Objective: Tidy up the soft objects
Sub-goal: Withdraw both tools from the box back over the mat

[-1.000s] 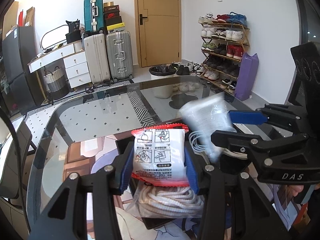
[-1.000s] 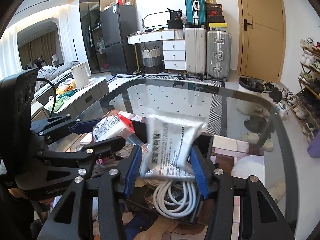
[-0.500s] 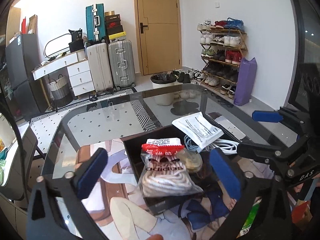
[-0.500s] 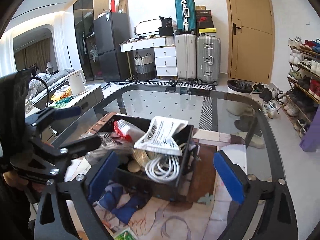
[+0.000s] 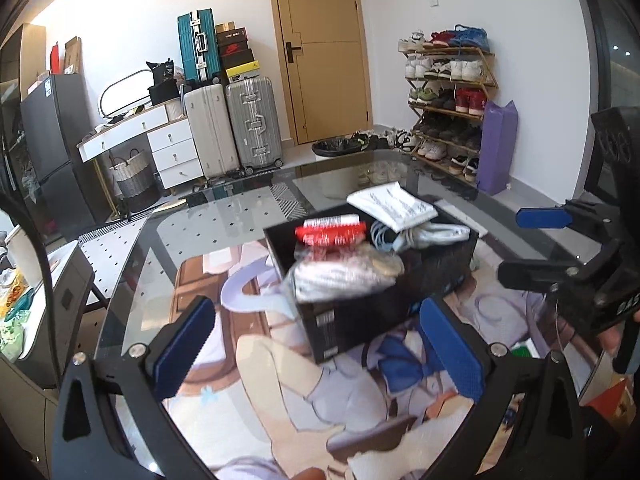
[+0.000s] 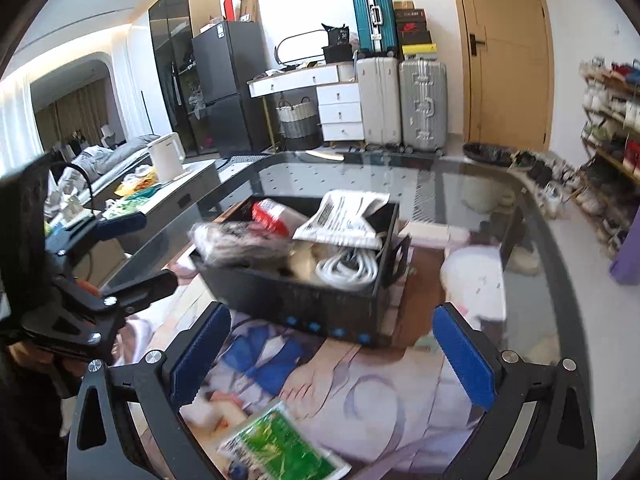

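Note:
A black storage box (image 5: 384, 308) (image 6: 304, 300) stands on the glass table on an anime-print mat. In it lie a red-topped clear bag of white rope (image 5: 340, 256) (image 6: 248, 240), a white printed pouch (image 5: 394, 206) (image 6: 344, 218) and coiled white cable (image 6: 348, 268). My left gripper (image 5: 316, 340) is open and empty, a little in front of the box. My right gripper (image 6: 332, 348) is open and empty, also in front of the box. A green packet (image 6: 280, 448) lies on the mat just below the right gripper.
The glass table's edge (image 6: 560, 240) curves round the far side. Suitcases (image 5: 232, 128), a white drawer unit, a shoe rack (image 5: 448, 100) and a bin stand on the floor beyond. Each gripper shows at the side of the other's view.
Both grippers have let go of their bags, opened wide and drawn back from the box. The rope bag and the white pouch now lie in the box.

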The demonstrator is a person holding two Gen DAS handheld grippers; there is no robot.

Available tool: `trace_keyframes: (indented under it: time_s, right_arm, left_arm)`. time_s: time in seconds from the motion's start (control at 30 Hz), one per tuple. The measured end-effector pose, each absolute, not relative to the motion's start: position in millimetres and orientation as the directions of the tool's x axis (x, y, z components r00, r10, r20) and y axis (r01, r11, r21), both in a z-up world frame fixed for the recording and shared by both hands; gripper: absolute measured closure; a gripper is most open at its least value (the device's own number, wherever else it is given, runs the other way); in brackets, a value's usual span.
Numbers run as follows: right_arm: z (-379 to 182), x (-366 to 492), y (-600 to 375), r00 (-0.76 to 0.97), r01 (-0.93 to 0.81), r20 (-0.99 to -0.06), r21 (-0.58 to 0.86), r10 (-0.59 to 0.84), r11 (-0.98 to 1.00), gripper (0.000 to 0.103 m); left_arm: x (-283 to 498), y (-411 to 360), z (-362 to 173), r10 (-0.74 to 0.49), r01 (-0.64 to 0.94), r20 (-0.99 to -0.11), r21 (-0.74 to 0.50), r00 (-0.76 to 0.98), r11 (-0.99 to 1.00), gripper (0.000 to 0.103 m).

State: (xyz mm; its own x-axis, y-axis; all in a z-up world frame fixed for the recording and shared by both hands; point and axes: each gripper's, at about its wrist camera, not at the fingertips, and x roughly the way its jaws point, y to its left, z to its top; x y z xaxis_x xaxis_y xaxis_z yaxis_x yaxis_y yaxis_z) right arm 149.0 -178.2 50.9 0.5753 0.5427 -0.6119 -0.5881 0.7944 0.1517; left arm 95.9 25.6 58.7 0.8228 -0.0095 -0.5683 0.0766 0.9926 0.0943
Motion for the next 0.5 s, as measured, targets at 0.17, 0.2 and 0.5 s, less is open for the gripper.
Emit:
trace_keyframes:
  time_s: [0.17, 0.2, 0.5]
  right_arm:
    - [38, 125, -178, 0.559, -0.626, -0.657, 0.066, 0.506, 0.777, 0.001]
    - [35, 121, -177, 0.556, -0.635, -0.665, 0.046, 0.498, 0.771, 0.001]
    - [17, 100, -177, 0.492, -0.698, -0.719, 0.011, 0.491, 0.716, 0.001]
  left_arm:
    - [87, 24, 46, -0.029, 0.086, -0.593, 0.067, 0.805, 0.994, 0.000]
    - [85, 23, 43, -0.034, 0.089, -0.597, 0.063, 0.802, 0.994, 0.000]
    - [73, 7, 29, -0.051, 0.136, -0.614, 0.093, 0.788, 0.986, 0.000]
